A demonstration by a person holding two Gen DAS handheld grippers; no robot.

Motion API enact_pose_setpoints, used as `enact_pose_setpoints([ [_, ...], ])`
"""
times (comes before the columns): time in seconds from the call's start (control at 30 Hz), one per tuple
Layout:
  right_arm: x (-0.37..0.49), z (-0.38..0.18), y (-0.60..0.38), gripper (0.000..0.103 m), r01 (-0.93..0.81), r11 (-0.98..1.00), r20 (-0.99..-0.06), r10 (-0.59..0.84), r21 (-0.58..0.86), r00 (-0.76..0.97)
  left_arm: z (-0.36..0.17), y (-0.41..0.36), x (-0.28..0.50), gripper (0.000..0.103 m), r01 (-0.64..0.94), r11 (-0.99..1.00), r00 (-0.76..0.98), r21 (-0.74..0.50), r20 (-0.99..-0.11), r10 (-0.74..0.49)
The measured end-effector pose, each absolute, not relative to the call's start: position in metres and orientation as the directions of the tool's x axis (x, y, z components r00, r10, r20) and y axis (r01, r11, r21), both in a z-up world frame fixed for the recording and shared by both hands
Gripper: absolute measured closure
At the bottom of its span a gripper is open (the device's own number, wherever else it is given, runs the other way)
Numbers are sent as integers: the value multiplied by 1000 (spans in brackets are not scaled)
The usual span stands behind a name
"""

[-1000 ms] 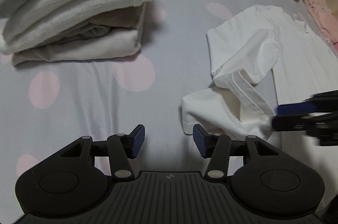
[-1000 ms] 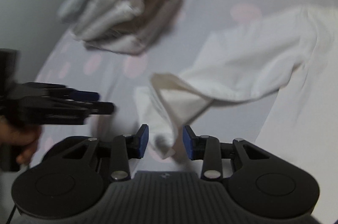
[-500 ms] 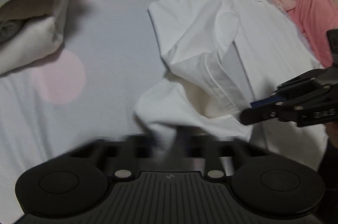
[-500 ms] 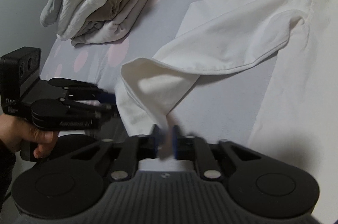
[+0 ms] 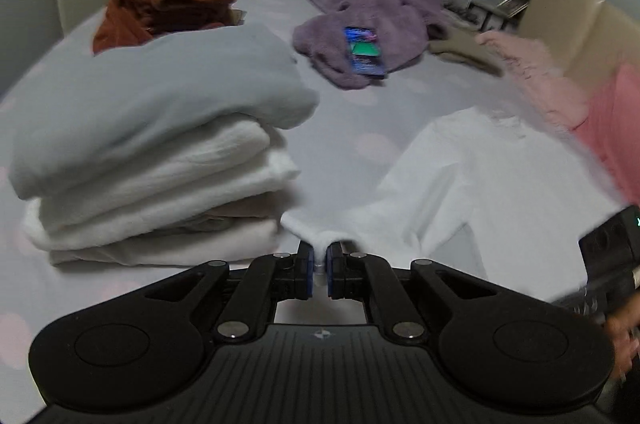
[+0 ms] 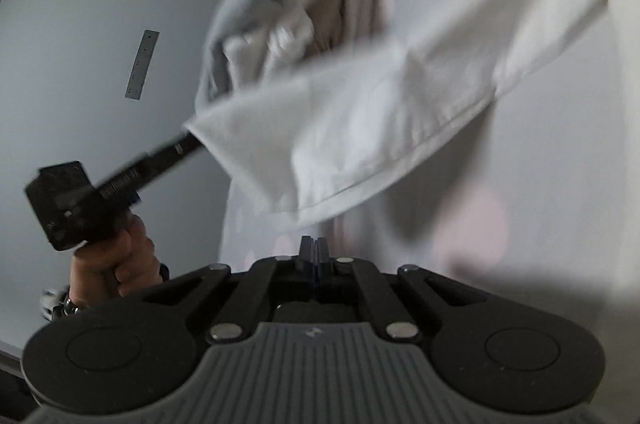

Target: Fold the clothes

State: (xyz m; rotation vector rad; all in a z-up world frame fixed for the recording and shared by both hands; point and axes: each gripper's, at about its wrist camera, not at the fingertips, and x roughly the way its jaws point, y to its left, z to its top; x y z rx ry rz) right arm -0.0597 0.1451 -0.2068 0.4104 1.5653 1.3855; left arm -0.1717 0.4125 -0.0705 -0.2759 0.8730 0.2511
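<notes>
**One stack folded, white shirt just lifted**

A folded stack [image 5: 152,164] sits left on the bed [image 5: 360,112]. The white shirt [image 5: 500,184], lower right, remains unfolded; left gripper [image 5: 319,258] pinches its edge, right gripper [image 6: 315,250] clenched beneath its hem.

Right gripper [image 6: 315,250], jaws closed and empty, faces a white shirt [image 6: 360,128] lifted by the left gripper [image 6: 188,146].

left gripper [image 5: 319,264]: black ribbed body, two round discs, silver screws, blue jaw pads | right gripper [image 6: 314,256]: grey ribbed body, black linkage arms, silver screws | left hand [image 6: 110,264]: wristwatch at wrist
</notes>
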Motion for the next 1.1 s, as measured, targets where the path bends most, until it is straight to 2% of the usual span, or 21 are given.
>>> enact_pose_setpoints([
  [0.1,-75,-228,151,102,-331,370,-494,712,868,-499,-95,410,-165,99,-336,940,493,-51,-860,130],
  [0.23,-78,-233,141,98,-381,406,-553,674,831,-489,-138,438,-176,99,-481,877,353,8,-914,202],
  [0.43,-53,-227,107,97,-439,423,-601,664,793,-445,-148,474,-201,97,-698,706,436,-120,-853,287],
  [0.63,-35,-228,75,97,-441,439,-612,673,783,-416,-147,483,-208,98,-725,684,377,-80,-878,296],
  [0.77,-38,-226,73,97,-452,431,-612,672,781,-417,-128,497,-224,98,-772,615,430,-159,-843,322],
  [0.87,-43,-225,75,97,-477,416,-618,663,774,-423,-131,499,-210,98,-769,628,373,-114,-879,298],
  [0.93,-45,-223,74,97,-493,408,-621,661,768,-421,-143,497,-196,96,-754,656,295,-43,-914,279],
  [1.03,-42,-217,63,96,-515,398,-625,666,759,-407,-154,497,-191,82,-767,642,221,4,-937,270],
  [1.1,-37,-210,49,96,-537,396,-634,670,745,-386,-151,494,-198,81,-780,625,212,22,-931,297],
])
